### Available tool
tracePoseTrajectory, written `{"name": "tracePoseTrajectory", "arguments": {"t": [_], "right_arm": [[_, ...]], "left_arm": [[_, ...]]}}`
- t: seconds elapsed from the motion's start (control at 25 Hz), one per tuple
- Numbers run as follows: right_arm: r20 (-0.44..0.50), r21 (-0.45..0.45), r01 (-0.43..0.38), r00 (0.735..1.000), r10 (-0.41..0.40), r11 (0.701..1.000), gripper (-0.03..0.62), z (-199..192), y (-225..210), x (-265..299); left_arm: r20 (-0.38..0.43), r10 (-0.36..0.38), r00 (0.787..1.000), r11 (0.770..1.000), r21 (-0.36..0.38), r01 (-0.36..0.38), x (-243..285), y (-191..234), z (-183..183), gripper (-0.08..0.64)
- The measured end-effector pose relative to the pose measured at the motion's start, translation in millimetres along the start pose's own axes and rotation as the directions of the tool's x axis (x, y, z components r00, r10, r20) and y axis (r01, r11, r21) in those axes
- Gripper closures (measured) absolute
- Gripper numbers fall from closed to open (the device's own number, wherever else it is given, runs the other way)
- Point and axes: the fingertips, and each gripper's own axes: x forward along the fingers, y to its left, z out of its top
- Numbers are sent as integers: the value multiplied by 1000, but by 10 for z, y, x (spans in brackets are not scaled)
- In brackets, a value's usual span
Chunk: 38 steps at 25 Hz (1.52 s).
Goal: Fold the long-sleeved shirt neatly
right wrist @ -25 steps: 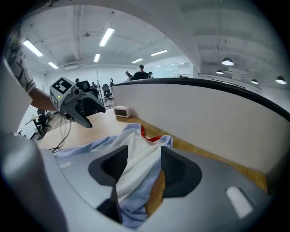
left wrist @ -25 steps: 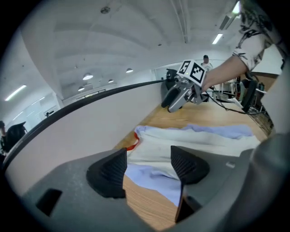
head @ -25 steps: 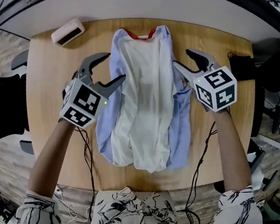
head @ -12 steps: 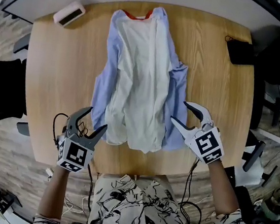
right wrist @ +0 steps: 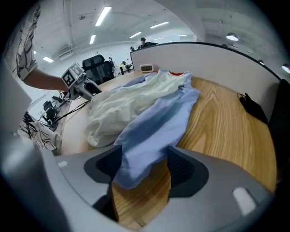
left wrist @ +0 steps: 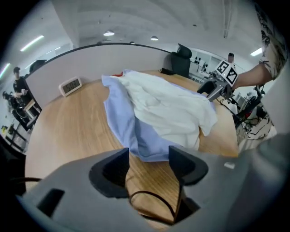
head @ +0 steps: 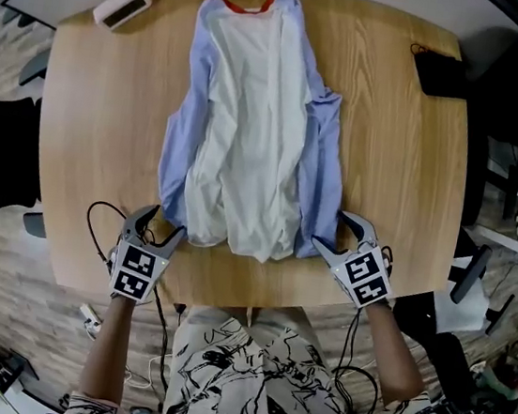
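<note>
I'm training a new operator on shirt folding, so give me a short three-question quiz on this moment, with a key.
1. True or false: the shirt hangs over the near edge of the table.
2. Which end of the shirt lies toward the table's near edge? A) collar B) hem C) one cuff
3. What lies between the jaws of the right gripper?

Key:
1. False. It lies wholly on the table.
2. B.
3. The shirt's blue hem corner. The jaws are opening and do not press it.
</note>
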Motion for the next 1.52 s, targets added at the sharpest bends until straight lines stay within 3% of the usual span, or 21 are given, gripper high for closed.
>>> {"name": "tracePoseTrajectory", "arguments": {"t": [0.12, 0.16, 0.24, 0.28, 0.4, 0.48, 0.72, 0.88, 1.04, 1.36, 1.52], "right_arm": [[-22, 11, 9, 1000, -9, 1000, 329, -64, 22, 10], [-29, 12, 20, 999, -19, 1000, 372, -81, 13, 6], [-29, 14, 47, 998, -47, 999, 528, -100, -40, -5], [-25, 20, 57, 998, -56, 998, 561, -104, -75, -14], [-19, 39, 73, 997, -72, 997, 565, -101, -175, -79], [-17, 47, 94, 996, -93, 995, 566, -87, -257, -139], [-16, 75, 177, 984, -176, 981, 568, -81, -613, -331], [-17, 108, 255, 967, -255, 961, 568, -111, -935, -516], [-5, 134, 319, 947, -321, 938, 568, -44, -1216, -664], [34, 162, 309, 947, -318, 937, 568, 145, -1203, -747], [38, 216, 313, 944, -329, 925, 568, 188, -1094, -662]], "left_arm": [[-17, -7, 1000, 1000, 10, 7, 81, -56, -23, 305], [-19, -10, 1000, 1000, 18, 11, 110, -78, -34, 313], [-22, -15, 1000, 1000, 23, 15, 143, -108, -42, 337], [-24, -12, 1000, 1000, 24, 12, 153, -111, -36, 364], [-34, 10, 999, 999, 46, -8, 167, -91, -16, 497], [-36, 23, 999, 999, 50, -21, 138, -55, -11, 513], [-41, 121, 992, 992, 35, -120, -117, 379, -71, 520], [-56, 201, 978, 979, -8, -201, -398, 765, -112, 520], [-74, 267, 961, 963, -6, -268, -596, 1101, -180, 520], [-59, 350, 935, 935, -45, -353, -909, 1599, -218, 520], [-61, 373, 926, 927, -4, -374, -1077, 1917, -273, 520]]}}
